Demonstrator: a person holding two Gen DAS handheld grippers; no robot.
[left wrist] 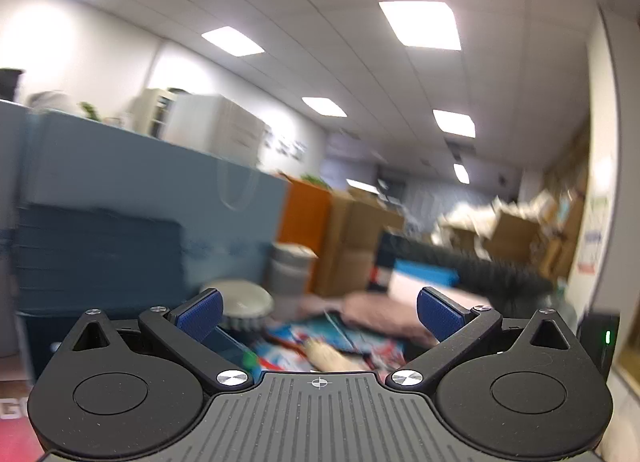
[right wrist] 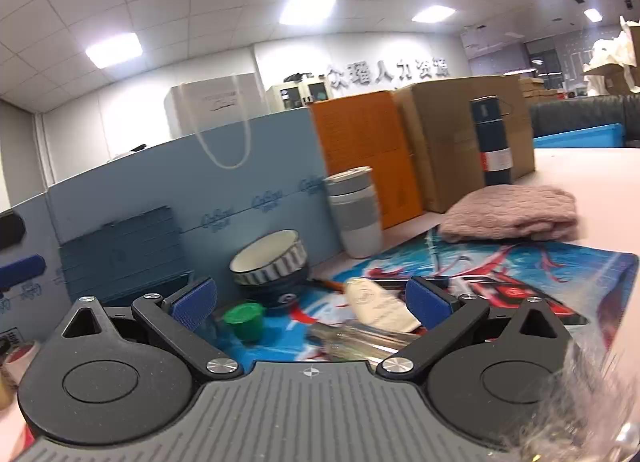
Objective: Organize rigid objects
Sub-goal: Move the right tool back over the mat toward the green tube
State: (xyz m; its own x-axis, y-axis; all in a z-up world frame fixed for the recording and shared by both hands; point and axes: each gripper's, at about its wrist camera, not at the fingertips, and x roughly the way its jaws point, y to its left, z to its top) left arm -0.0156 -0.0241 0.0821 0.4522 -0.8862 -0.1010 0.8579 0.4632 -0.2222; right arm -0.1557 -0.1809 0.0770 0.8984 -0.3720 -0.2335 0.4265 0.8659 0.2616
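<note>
In the right wrist view my right gripper point(right wrist: 312, 304) stands open, low over a colourful mat point(right wrist: 480, 262). Nothing is between its blue pads. Just beyond them lie a cream pouch point(right wrist: 376, 304), a green-capped little pot point(right wrist: 244, 320) and a clear-handled tool point(right wrist: 360, 336). A striped bowl point(right wrist: 272, 262) sits tilted behind the pot, with a grey-and-white cup point(right wrist: 354, 213) further back. The left wrist view is blurred: my left gripper point(left wrist: 319, 314) is open and empty, aimed at the same mat point(left wrist: 320, 342), the bowl point(left wrist: 240, 302) and the cup point(left wrist: 290, 266).
A blue paper bag point(right wrist: 180, 189) walls off the left, with an orange box point(right wrist: 360, 153) and a cardboard box point(right wrist: 460, 133) behind. A dark blue bottle point(right wrist: 492, 141) stands by a folded pink cloth point(right wrist: 512, 213). A dark ribbed shape point(left wrist: 480, 266) crosses the right of the left wrist view.
</note>
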